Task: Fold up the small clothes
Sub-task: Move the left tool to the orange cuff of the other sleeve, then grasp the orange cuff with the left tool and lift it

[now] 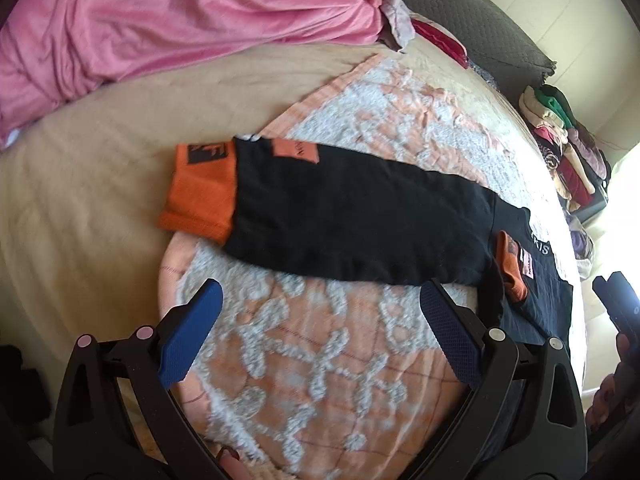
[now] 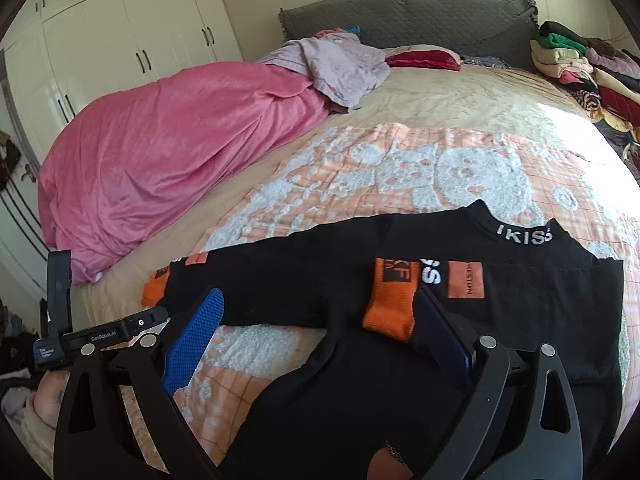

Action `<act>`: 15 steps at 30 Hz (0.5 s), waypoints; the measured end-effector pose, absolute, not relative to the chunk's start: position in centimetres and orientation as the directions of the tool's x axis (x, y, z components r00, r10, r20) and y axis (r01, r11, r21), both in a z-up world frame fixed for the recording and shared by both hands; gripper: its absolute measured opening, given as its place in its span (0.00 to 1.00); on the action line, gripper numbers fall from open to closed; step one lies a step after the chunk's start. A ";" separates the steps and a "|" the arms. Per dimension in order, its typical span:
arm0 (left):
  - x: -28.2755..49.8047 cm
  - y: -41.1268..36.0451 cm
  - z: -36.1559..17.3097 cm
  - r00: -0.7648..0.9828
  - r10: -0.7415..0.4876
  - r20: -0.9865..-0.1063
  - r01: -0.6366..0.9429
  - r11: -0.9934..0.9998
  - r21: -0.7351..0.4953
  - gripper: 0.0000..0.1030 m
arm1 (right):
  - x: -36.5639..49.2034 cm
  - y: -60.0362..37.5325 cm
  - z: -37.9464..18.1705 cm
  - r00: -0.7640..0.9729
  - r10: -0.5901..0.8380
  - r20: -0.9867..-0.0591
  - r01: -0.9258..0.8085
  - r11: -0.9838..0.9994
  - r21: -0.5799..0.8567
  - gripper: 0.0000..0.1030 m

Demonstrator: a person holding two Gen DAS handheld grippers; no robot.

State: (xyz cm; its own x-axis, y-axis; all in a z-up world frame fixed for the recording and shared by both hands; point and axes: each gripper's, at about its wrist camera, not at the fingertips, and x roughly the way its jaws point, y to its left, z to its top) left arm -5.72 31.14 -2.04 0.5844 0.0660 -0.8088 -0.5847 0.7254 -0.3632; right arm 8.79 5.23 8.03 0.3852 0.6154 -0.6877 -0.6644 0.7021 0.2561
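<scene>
A small black long-sleeved top (image 2: 528, 320) with "IKISS" on its collar lies flat on a peach-and-white blanket (image 2: 400, 168). One sleeve is folded across the chest, its orange cuff (image 2: 390, 304) just left of my right gripper's right finger. The other sleeve (image 1: 340, 216) stretches out to the left and ends in an orange cuff (image 1: 196, 192). My left gripper (image 1: 320, 296) hovers open just short of this sleeve, holding nothing. Above the top's body, my right gripper (image 2: 320, 304) is open and holds nothing.
A pink duvet (image 2: 172, 160) is heaped along the bed's left side, with lilac cloth (image 2: 340, 64) on it. Folded clothes (image 2: 576, 60) are stacked at the bed's far right by the grey headboard (image 2: 408, 16). White wardrobes (image 2: 120, 32) stand behind.
</scene>
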 end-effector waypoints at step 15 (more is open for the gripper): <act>-6.2 34.6 -5.0 0.607 0.018 -0.795 -0.638 0.607 -0.474 0.62 | 8.4 4.7 5.7 0.363 0.604 -0.710 -0.632 0.719 0.289 0.92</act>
State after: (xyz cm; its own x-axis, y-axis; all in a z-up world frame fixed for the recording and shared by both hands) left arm -6.22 34.57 -4.96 0.6066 0.0175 -0.7948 -0.6381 0.6070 -0.4736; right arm 8.44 4.70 5.66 0.3626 0.6041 -0.7096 -0.6321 0.7189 0.2891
